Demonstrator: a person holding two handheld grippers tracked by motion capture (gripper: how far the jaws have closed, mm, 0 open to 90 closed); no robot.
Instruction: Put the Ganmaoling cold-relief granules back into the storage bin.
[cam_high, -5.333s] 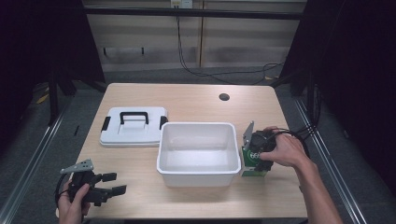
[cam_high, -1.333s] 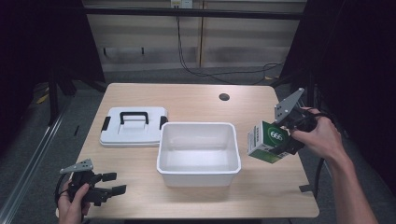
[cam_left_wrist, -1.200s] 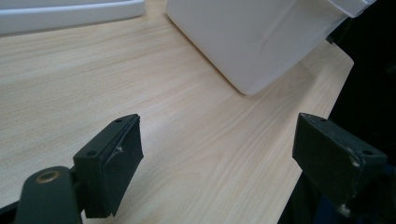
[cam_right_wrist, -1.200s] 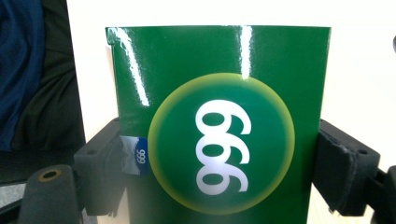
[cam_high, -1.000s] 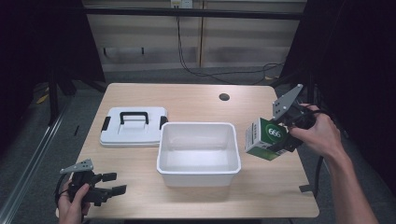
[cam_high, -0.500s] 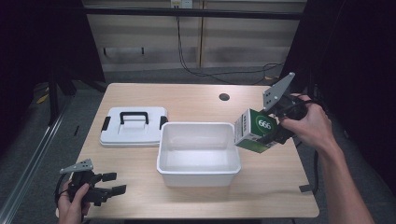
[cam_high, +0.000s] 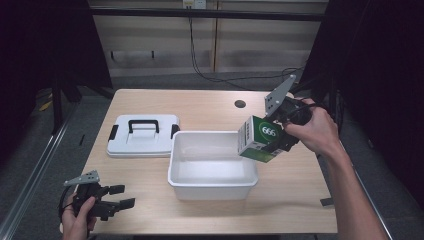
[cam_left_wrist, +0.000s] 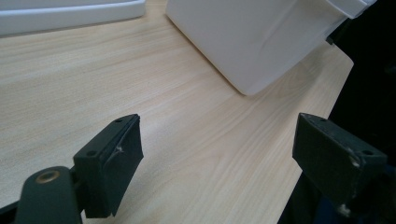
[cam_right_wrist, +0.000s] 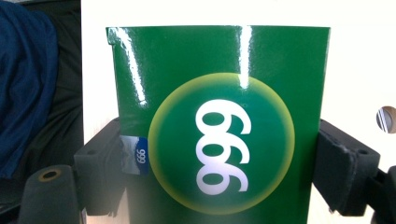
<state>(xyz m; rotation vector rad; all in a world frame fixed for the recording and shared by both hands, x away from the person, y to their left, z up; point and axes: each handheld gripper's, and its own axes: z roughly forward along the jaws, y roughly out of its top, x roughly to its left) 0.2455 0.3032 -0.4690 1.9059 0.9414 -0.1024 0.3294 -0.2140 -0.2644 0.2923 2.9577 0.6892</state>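
Green box (cam_high: 260, 139) with the white 999 logo is up in the air right now, tilted, hanging over the right rim of the white bin (cam_high: 212, 187), partly above the bin's inside. Right gripper (cam_high: 278, 136) has it pinched between both black jaws, one on each side of the box, and the right gripper view shows that squeeze really clearly, pads pressed flat on the green card (cam_right_wrist: 219, 116). There's a tiny blue sticker on the box edge next to one jaw. The person's right hand (cam_high: 312, 130) is wrapped round the gripper, grey three-cornered plate sticking up above it.

The bin sits roughly mid table, open, inside looks bare as far as I can see. Its white lid (cam_high: 143, 135) with the black handle lies flat just beside the bin on the left, farther back.

Left gripper (cam_high: 122, 196) is way off at the near left corner of the wooden table (cam_high: 200, 105), low over the wood, jaws spread wide with nothing between them. Its own view shows bare tabletop and a corner of the bin (cam_left_wrist: 261, 42).
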